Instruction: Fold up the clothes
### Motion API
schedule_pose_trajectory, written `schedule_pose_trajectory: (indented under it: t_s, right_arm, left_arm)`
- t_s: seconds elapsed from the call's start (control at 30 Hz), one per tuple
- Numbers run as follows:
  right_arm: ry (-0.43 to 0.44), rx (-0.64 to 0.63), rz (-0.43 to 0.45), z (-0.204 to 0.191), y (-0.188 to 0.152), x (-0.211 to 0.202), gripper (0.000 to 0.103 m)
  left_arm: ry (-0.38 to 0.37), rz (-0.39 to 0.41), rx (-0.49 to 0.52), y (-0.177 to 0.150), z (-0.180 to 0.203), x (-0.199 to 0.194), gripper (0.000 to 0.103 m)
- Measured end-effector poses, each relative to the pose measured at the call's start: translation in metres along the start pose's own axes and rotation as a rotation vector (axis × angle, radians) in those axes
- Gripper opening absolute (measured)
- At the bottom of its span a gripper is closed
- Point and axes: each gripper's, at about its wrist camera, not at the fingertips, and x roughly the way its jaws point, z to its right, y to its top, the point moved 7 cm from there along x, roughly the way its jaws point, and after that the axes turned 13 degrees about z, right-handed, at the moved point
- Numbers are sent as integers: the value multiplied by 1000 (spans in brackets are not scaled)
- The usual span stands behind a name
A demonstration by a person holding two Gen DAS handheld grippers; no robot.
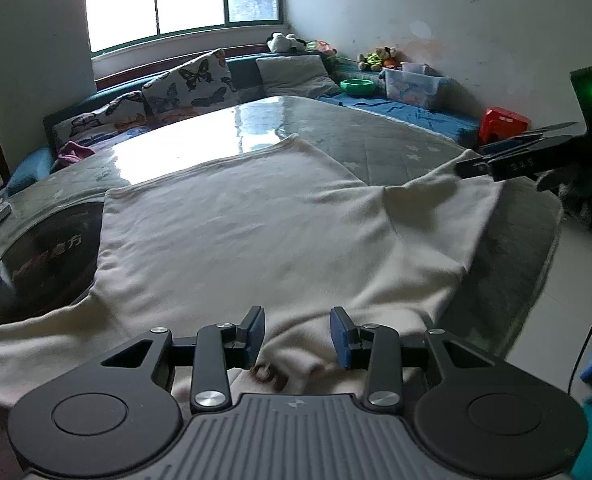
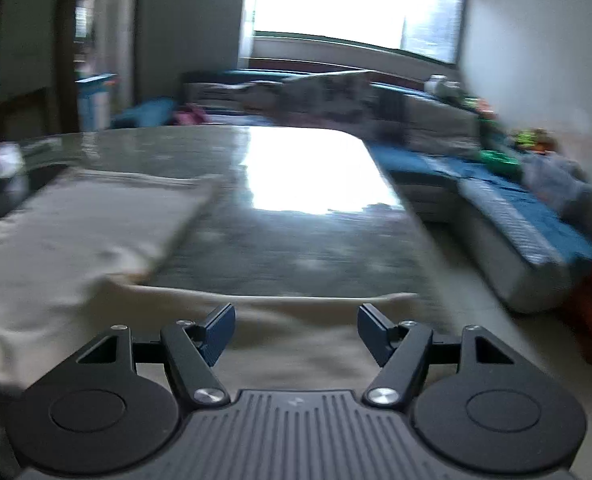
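**Cream garment spread flat, both grippers open over its edges**

A cream garment (image 1: 235,232) lies spread across the glossy table (image 1: 199,140), its body flat and its hem toward the far side. One sleeve runs out to the left near edge, over a dark round plate (image 1: 35,264) set into the tabletop; the other sleeve reaches out to the right.

The left gripper (image 1: 297,336) sits low over the near edge of the garment, at the neckline, where a dark printed label (image 1: 269,374) shows just below the fingers. Its blue pads (image 1: 340,338) stand well apart, with cloth visible in the gap between them; nothing is pinched. Whether the fingertips touch the fabric cannot be told.

In the left wrist view, the right gripper (image 1: 480,166) comes in from the right side, its dark fingers lying at the tip of the right sleeve. From that angle its opening is hard to judge.

The right wrist view is blurred. There the right gripper (image 2: 294,332) has its fingers (image 2: 215,334) spread wide, with the cream garment (image 2: 296,344) lying under and ahead of them, its edge just beyond the fingertips. No cloth is between the pads.

Beyond the table are butterfly-print cushions (image 1: 199,84), a blue-covered sofa (image 1: 424,114) and a window (image 1: 183,0).
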Motion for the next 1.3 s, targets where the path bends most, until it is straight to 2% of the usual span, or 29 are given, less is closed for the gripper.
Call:
schedule_pose_trajectory:
  t_s: [0.17, 0.27, 0.43, 0.53, 0.63, 0.77, 1.07, 1.17, 1.3]
  right_arm:
    - [189, 3, 5, -49, 9, -4, 66]
    - [292, -74, 12, -86, 11, -6, 62]
    - [385, -213, 1, -134, -4, -5, 56]
    - [408, -277, -18, -150, -16, -8, 56]
    - [417, -262, -12, -149, -17, -17, 56]
    - [312, -144, 6, -113, -6, -23, 56]
    - [-145, 7, -5, 18, -15, -15, 54]
    - [-223, 46, -20, 45, -22, -14, 53]
    - [-234, 118, -34, 65, -30, -13, 52]
  left_arm:
    - [-32, -37, 5, -10, -3, -8, 36]
    - [-43, -40, 17, -11, -2, -12, 36]
    - [-24, 20, 11, 7, -8, -16, 36]
    - [-22, 60, 2, 20, -8, -9, 36]
    - [-36, 77, -4, 28, 0, 5, 36]
    - [-72, 68, -8, 29, 14, 25, 36]
    - [-163, 38, 28, 22, 54, 45, 36]
    - [-175, 34, 32, 22, 60, 47, 36]
    - [-184, 27, 45, 20, 65, 49, 36]
